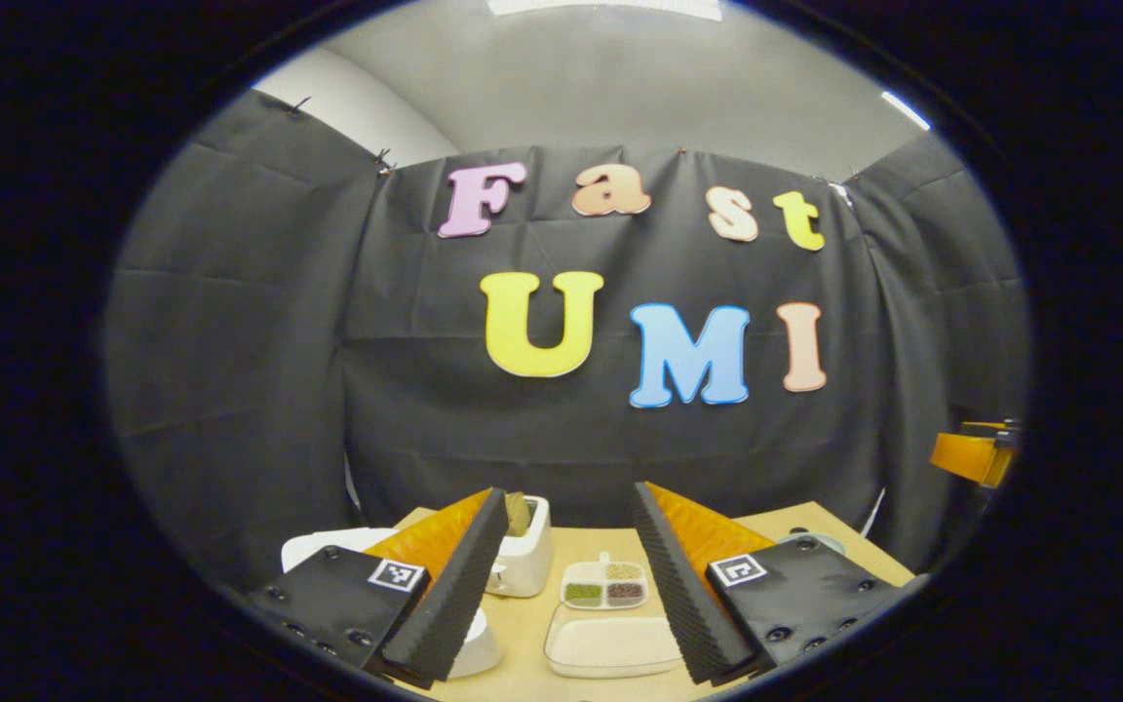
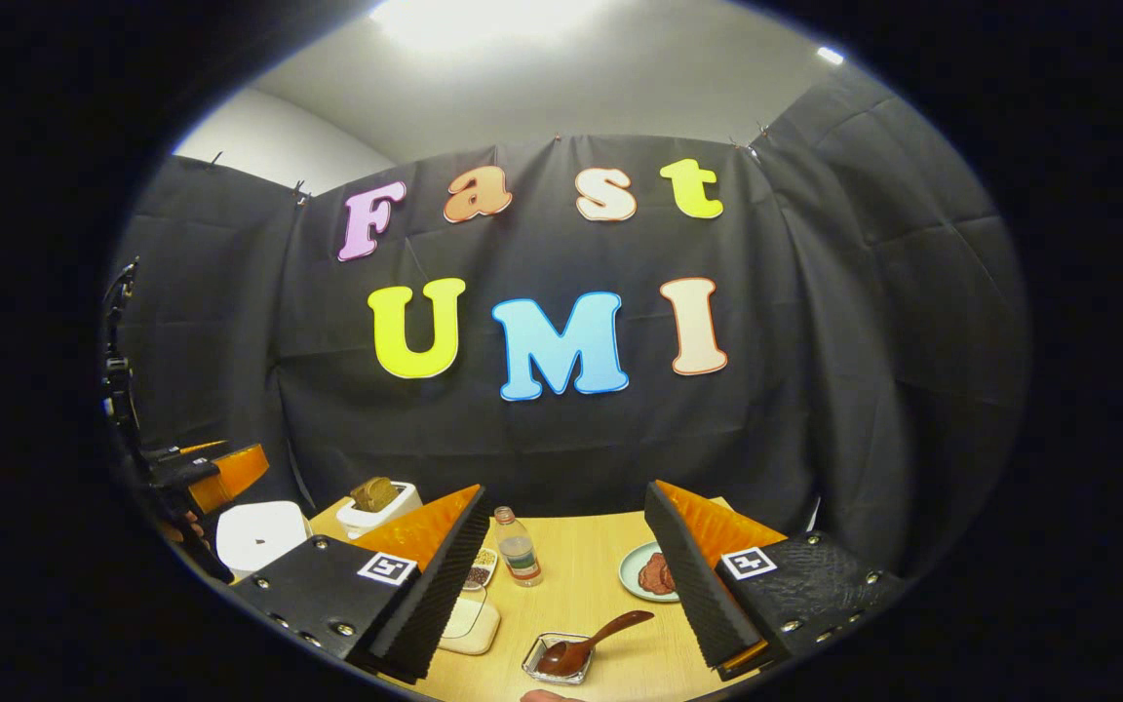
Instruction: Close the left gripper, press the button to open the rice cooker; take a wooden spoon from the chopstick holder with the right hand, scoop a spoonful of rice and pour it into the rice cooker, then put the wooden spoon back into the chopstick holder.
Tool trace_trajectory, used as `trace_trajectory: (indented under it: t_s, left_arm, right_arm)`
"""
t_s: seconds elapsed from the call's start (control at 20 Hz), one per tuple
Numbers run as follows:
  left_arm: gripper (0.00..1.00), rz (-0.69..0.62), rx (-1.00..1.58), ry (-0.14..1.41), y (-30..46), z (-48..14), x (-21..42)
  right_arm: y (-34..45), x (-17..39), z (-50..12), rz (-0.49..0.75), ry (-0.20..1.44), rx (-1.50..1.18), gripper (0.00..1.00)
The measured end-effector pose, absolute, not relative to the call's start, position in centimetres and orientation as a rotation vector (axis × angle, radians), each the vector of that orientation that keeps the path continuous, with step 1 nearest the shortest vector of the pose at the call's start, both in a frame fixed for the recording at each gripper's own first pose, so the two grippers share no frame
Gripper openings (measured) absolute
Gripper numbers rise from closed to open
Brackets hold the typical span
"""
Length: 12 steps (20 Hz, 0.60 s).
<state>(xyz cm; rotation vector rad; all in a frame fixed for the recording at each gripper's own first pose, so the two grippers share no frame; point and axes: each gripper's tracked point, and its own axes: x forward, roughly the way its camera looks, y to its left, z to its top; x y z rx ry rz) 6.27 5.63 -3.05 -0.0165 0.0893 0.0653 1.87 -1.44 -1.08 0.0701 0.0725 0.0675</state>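
Left claw [image 1: 569, 492]: wide open, holding nothing, up above the table [image 1: 522, 624]. Needs to clench first, most likely, then push the button. Rice cooker [image 1: 323, 548]: white, lid down, low and to the left of this claw, partly hidden behind its left finger. Button too hidden to tell. In the right gripper view, sits just below the left claw, so nearer to that one. Right claw [image 2: 566, 487]: open too, empty. Spoon holder [image 2: 376, 507]: ahead and to its left, just beside the rice cooker.
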Motion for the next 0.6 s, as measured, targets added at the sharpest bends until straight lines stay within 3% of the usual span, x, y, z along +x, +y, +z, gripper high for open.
trace_trajectory:
  t_s: [0.05,0.25,0.5,0.6]
  left_arm:
    - [0.95,0.054,-0.008,0.073,4.7,-2.4,5.7]
    - [0.87,0.021,0.019,0.051,1.2,-1.7,3.0]
    - [0.91,0.032,0.030,0.029,2.3,-0.6,2.4]
    - [0.87,0.040,0.038,0.027,2.8,-0.5,2.5]
  right_arm:
    - [-1.0,1.7,-0.8,0.076,0.065,0.081,0.98]
    - [0.5,1.4,-0.4,0.092,0.045,0.067,0.98]
    - [1.4,1.6,-0.3,0.094,0.034,0.050,0.98]
    - [2.1,2.0,-0.4,0.105,0.036,0.049,0.98]
